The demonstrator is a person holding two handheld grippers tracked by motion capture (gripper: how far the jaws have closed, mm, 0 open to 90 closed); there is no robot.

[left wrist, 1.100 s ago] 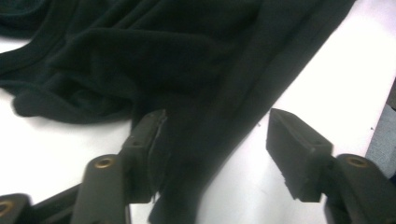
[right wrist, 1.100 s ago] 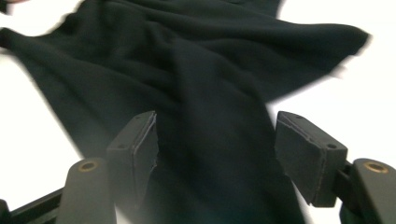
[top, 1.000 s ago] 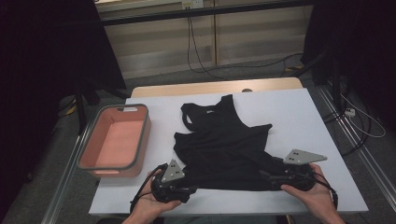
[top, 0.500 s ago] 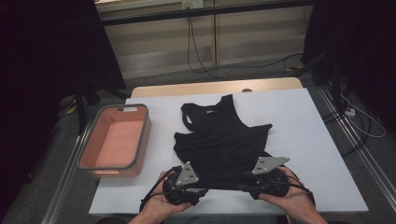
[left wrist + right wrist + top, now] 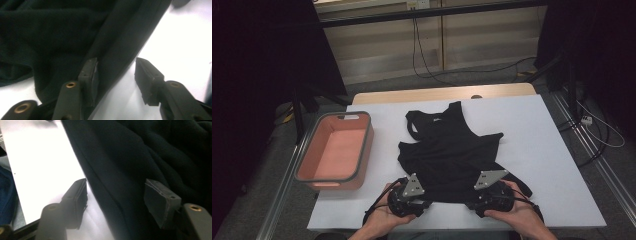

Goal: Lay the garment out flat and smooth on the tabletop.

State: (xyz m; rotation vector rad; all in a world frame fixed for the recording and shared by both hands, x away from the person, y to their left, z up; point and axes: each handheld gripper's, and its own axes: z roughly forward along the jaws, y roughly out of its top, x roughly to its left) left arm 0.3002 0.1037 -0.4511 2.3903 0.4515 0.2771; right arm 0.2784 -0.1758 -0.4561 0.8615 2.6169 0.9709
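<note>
High view: the white table (image 5: 557, 165) carries a black tank top (image 5: 452, 150) spread flat across its middle, straps toward the far edge and hem along the near edge, with a salmon-pink tub (image 5: 337, 150) at the left edge, well apart from the cloth. Both hands sit at the near edge, the left gripper (image 5: 408, 196) and right gripper (image 5: 492, 195) each at one end of the hem.

Left gripper view shows its jaws wide apart, gripping nothing, one tip resting on the fabric (image 5: 62, 37) and the other on bare table, so the hem edge runs between them. Right gripper view shows the same straddle, jaws wide apart and empty, the hem (image 5: 105, 192) lying between the two tips.

To pinch well, the table-side tip of each gripper should slide low under the hem so both layers come up together; whether the cloth is doubled here is hard to tell in the dark fabric. Closing both at equal depth should keep the hem straight for a fold toward the far edge.
</note>
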